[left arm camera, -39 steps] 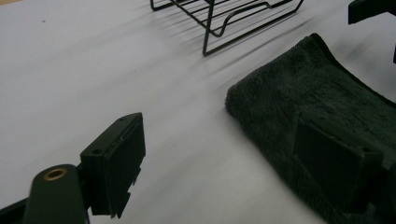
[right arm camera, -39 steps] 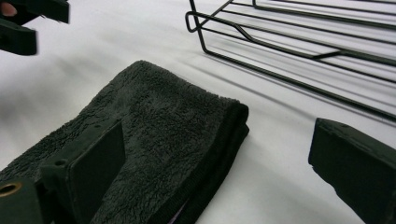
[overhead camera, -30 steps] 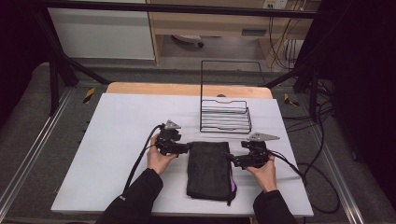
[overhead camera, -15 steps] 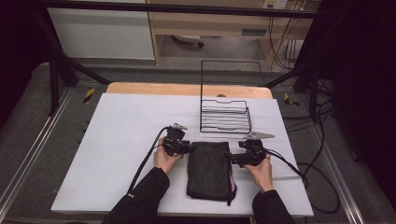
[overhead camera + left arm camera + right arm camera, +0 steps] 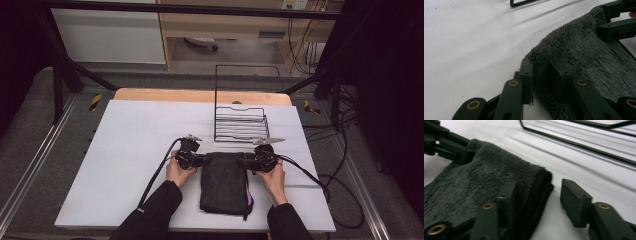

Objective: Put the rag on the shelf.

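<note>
A folded dark grey towel (image 5: 225, 182) lies on the white table (image 5: 130, 150). My left gripper (image 5: 200, 160) is at its far left corner. In the left gripper view its jaws (image 5: 543, 72) have just been closing and now pinch the fluffy edge of the towel (image 5: 586, 57). My right gripper (image 5: 247, 159) is at the far right corner, and its jaws have also just been closing. In the right gripper view (image 5: 541, 192) one jaw rests on the towel (image 5: 486, 172), while bare table shows between the folded edge and the other jaw.
A black wire rack (image 5: 240, 125) with a tall back frame stands just beyond the towel, close to both grippers. Its base wires (image 5: 579, 142) run across the right gripper view. Cables trail from both grippers across the table. A purple tag (image 5: 249, 197) pokes from the towel's right edge.
Both hands have slid inward onto the towel's far corners. The jaws of both grippers have narrowed, and the left pair now grips the edge.
</note>
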`<state>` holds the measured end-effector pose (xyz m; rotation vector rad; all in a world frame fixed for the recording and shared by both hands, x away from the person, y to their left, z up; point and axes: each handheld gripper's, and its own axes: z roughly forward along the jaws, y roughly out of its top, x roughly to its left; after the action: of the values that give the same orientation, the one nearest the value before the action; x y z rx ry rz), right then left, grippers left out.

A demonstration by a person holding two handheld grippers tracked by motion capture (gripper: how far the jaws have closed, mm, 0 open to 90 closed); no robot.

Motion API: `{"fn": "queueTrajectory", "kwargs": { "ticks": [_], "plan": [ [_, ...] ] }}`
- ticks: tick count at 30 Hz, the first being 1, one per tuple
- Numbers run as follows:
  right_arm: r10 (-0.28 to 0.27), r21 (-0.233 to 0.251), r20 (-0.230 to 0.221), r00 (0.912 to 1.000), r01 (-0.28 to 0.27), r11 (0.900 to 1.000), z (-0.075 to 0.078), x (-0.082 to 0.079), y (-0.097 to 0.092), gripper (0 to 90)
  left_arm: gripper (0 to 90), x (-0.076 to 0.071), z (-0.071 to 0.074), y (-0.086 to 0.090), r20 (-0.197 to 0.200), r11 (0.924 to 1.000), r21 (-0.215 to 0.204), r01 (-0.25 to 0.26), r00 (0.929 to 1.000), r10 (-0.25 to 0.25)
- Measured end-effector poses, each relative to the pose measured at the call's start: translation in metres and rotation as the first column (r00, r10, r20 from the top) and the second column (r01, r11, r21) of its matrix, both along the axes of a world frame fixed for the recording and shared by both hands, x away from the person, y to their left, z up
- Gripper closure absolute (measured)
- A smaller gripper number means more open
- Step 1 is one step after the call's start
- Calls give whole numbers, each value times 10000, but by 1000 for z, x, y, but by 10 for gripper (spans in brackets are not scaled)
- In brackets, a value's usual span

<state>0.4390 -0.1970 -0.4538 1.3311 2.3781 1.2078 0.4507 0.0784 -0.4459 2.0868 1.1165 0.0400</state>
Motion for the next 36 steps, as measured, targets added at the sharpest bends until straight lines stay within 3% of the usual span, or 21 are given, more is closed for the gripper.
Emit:
{"fn": "queueTrajectory", "kwargs": {
  "ticks": [7,13,17,24,30,36],
  "plan": [
    [-67,362,-568,9984,88,9993,1,1,1,558,746,0,0,0,-9,10000,-16,53,10000,-53],
    [-172,745,-1339,9909,274,9968,1,1,2,698,773,-2,0,-1,222,10000,54,71,9997,-72],
    [-209,800,-1445,9893,327,9963,4,0,1,757,795,-3,0,0,389,10000,-67,60,9992,-57],
    [-282,1117,-1054,9940,400,9929,13,-6,-3,766,804,-12,7,9,952,9979,-643,114,9954,-53],
    [-253,1016,-239,9994,276,9944,26,-18,0,766,805,-26,20,13,1720,9951,-975,165,9851,5],
    [-320,1401,236,9992,284,9897,34,-29,-1,767,805,-36,25,18,1870,9878,-1546,171,9823,122]
  ]
}}
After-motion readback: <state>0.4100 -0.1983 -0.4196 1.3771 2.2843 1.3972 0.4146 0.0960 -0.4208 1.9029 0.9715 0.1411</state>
